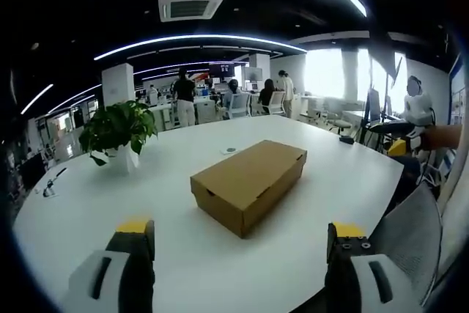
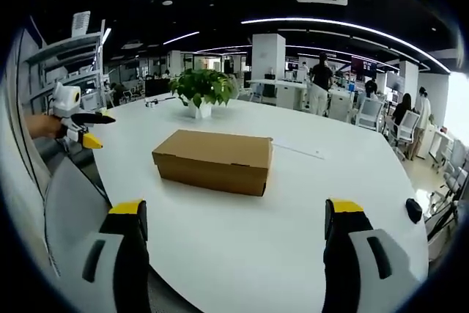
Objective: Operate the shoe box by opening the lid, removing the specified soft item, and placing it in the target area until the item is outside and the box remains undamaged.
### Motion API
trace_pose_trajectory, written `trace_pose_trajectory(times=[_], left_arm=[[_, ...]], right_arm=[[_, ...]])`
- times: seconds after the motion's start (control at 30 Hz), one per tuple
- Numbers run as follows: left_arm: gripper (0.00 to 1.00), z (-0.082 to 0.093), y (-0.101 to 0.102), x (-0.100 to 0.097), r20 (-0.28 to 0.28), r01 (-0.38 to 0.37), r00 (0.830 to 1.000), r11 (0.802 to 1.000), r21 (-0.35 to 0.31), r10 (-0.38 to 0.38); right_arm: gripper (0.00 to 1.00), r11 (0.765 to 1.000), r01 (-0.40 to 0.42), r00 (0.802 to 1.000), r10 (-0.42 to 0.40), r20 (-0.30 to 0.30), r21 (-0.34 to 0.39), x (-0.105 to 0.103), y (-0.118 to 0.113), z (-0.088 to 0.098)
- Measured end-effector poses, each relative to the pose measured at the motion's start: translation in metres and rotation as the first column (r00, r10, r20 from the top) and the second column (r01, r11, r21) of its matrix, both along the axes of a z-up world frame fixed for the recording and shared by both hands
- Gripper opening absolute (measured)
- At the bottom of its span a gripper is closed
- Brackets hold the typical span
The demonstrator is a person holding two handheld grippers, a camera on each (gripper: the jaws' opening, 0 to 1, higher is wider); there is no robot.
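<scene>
- Left gripper view: my left gripper (image 1: 240, 243) hangs over the near edge of the white table (image 1: 315, 210), its jaws spread wide apart and holding nothing. The shoe box (image 1: 248, 183), plain brown cardboard, lies closed near the table's middle, set at an angle, well apart from my jaws. A potted plant (image 1: 117, 131) stands to one side of it. The soft item is presumably inside; I cannot see it.
- Right gripper view: my right gripper (image 2: 234, 234) likewise has its jaws wide apart and empty, facing a long side of the shoe box (image 2: 213, 160). My left gripper (image 2: 79, 119) appears at the far edge, off the table; from here I cannot tell its jaw state.
- Risk, as I judge it: the lid is still on, and the cardboard is thin. Pinching the lid edge hard, or lifting one corner alone, could crease or tear it; an unbraced box could slide across the smooth table.
</scene>
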State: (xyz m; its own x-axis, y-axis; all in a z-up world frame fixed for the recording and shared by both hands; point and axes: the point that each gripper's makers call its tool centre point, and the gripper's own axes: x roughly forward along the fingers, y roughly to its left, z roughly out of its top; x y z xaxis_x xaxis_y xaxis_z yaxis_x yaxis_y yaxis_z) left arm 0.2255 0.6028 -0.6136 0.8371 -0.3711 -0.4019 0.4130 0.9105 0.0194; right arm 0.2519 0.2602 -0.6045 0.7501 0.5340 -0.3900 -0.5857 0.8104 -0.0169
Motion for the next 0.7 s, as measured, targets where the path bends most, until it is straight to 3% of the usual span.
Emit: trace_pose_trajectory(times=[0.7], left_arm=[[0.99, -0.012, -0.019, 0.008, -0.046, 0.024, 0.999, 1.0, -0.004, -0.024]], right_arm=[[0.96, 0.999, -0.054, 0.998, 0.053, -0.021, -0.01, 0.016, -0.002, -0.002]])
